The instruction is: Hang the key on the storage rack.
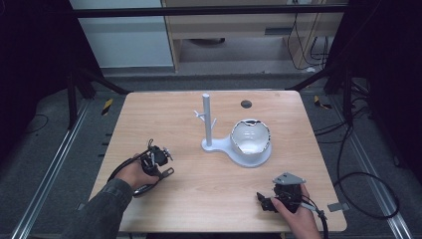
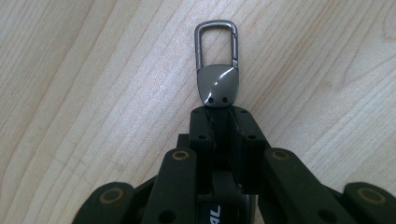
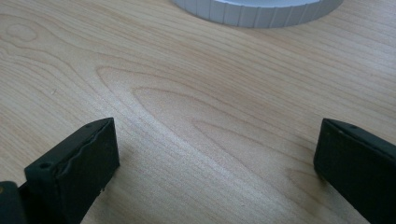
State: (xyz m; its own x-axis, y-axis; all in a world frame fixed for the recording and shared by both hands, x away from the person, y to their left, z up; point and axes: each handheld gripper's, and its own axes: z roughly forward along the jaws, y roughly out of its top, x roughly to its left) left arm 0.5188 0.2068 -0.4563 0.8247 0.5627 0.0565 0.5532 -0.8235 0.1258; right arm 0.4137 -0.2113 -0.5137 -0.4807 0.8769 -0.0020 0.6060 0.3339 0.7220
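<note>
Wooden table (image 1: 209, 174), my left gripper (image 2: 219, 116) clamped on metal carabiner clip (image 2: 217, 70) pointing twelve o'clock, high view adds white stand (image 1: 234, 144), my right gripper (image 3: 215, 158) wide open, holding nothing.

The right gripper (image 3: 215, 154) looks along a wooden table (image 3: 196, 84) with light grain and curved rings in the wood. Its two black jaws rise from the bottom corners and stand wide apart, one at the left and one at the right. Between them there is nothing but bare wood. At the top edge lies the rim of a white base (image 3: 257, 11) with small vertical ribs on its side. It rests on the table, well apart from the jaws.
</note>
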